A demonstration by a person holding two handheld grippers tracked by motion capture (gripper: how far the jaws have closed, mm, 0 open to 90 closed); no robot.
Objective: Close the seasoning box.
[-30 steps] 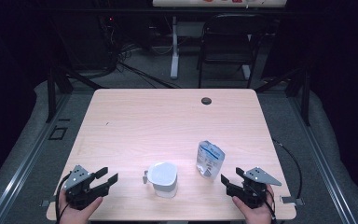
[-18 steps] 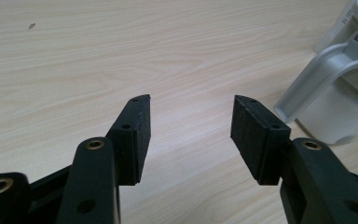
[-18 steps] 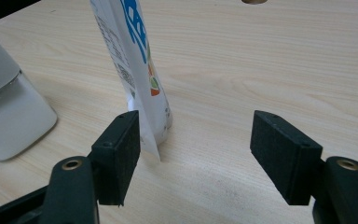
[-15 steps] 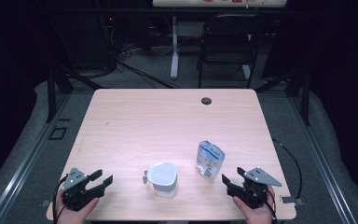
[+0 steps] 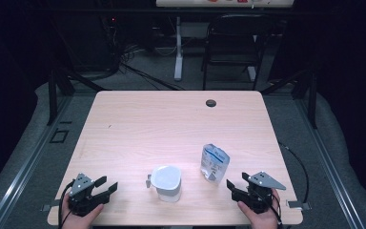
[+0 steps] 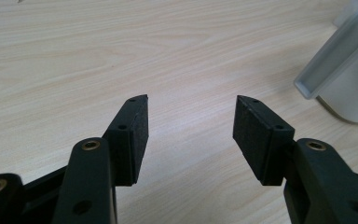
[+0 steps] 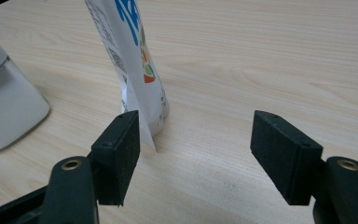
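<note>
At lower centre of high view: white cup (image 5: 167,182) on desk (image 5: 171,129), small handle at its left; pouch (image 5: 214,161) upright just right of it. Left claw (image 5: 108,186) at lower left, jaws apart, just been opening, nothing between. Right claw (image 5: 230,185) at lower right, jaws wide, empty. In left gripper view, cup (image 6: 349,79) cut off at right edge. In right gripper view, pouch (image 7: 135,70) stands just beyond left jaw, top cropped, print partly readable; contact unclear.

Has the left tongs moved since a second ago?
Yes. The left tongs have slid toward the table's near edge in the high view, away from the cup. Their jaws have just been opening, with nothing between them.
</note>
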